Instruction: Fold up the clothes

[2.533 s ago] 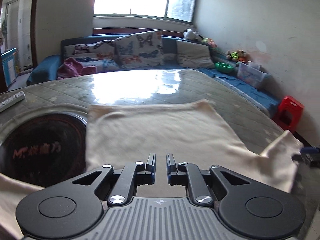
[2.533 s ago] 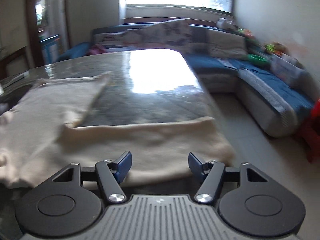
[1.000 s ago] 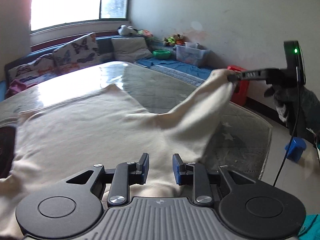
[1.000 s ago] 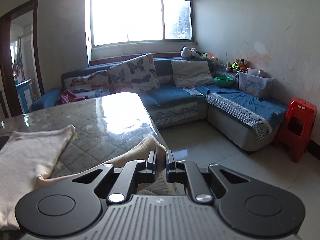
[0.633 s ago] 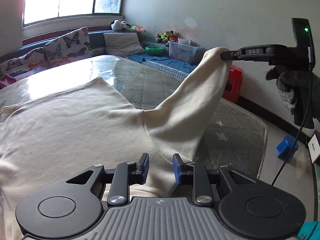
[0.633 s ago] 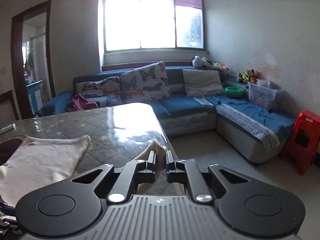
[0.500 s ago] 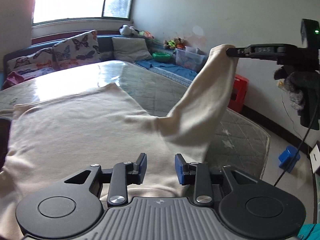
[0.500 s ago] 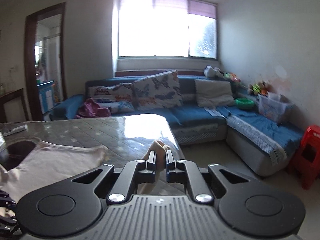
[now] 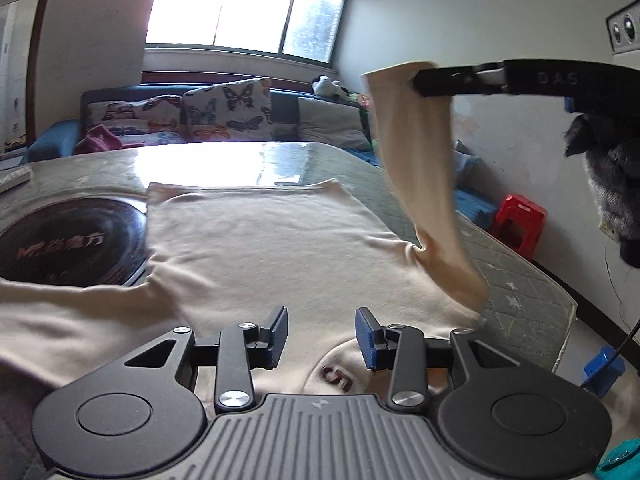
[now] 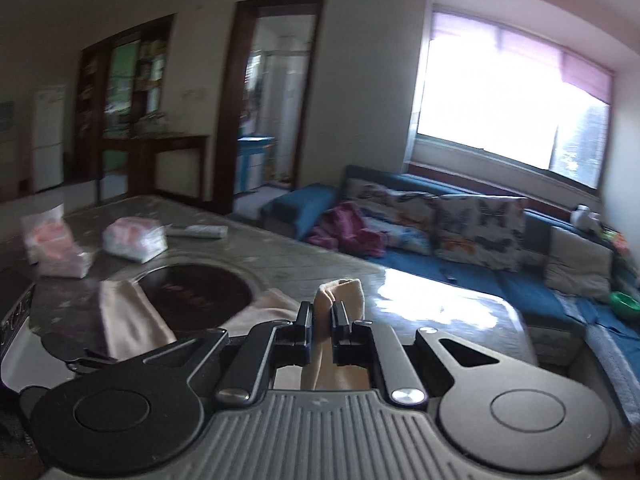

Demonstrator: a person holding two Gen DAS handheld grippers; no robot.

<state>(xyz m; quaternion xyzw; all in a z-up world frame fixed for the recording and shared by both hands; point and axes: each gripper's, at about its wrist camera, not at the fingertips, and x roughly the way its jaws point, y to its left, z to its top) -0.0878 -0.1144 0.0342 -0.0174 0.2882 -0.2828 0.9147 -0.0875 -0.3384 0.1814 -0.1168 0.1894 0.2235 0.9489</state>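
From the left wrist, the cream sweater (image 9: 272,240) lies flat on the bench (image 9: 516,280), hem toward the sofa (image 9: 120,120), left gripper (image 9: 322,332) open above its collar, while from the right wrist the right gripper (image 10: 321,326) pinches the raised sleeve (image 10: 340,292).

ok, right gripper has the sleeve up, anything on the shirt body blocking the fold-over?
Nothing visible. The right gripper holds the sleeve above the shirt, whose flat body is bare. The left gripper hovers open near the collar, off the fabric.
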